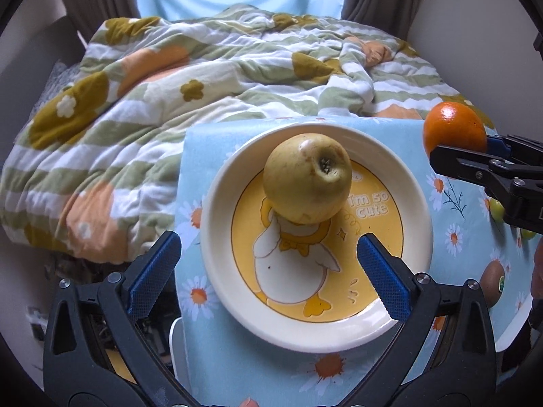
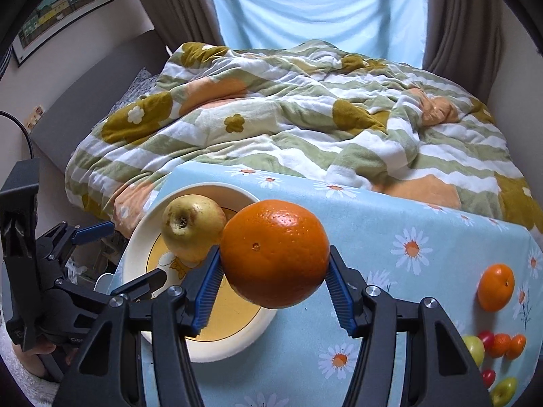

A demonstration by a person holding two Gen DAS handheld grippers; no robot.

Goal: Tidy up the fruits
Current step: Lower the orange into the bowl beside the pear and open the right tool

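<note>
A yellow-green apple (image 1: pixel 307 179) rests on a cream plate (image 1: pixel 217 203) with a yellow duck picture, lying on its side with its calyx end toward the camera. My left gripper (image 1: pixel 269 274) is open wide just in front of the apple, with nothing between its blue pads. My right gripper (image 2: pixel 274 261) is shut on a large orange (image 2: pixel 275 254) and holds it in the air beside the plate's right rim (image 2: pixel 135 247). In the right wrist view the apple (image 2: pixel 191 230) sits just left of the orange, and the left gripper (image 2: pixel 120 256) hangs over the plate's left side.
A blue daisy tablecloth (image 2: pixel 390 230) covers the table. A smaller orange (image 2: pixel 495 286) and several small green, red and orange fruits (image 2: pixel 499 346) lie at the right. A kiwi (image 1: pixel 493 279) sits right of the plate. A bed with a crumpled quilt (image 2: pixel 288 118) lies beyond the table's far edge.
</note>
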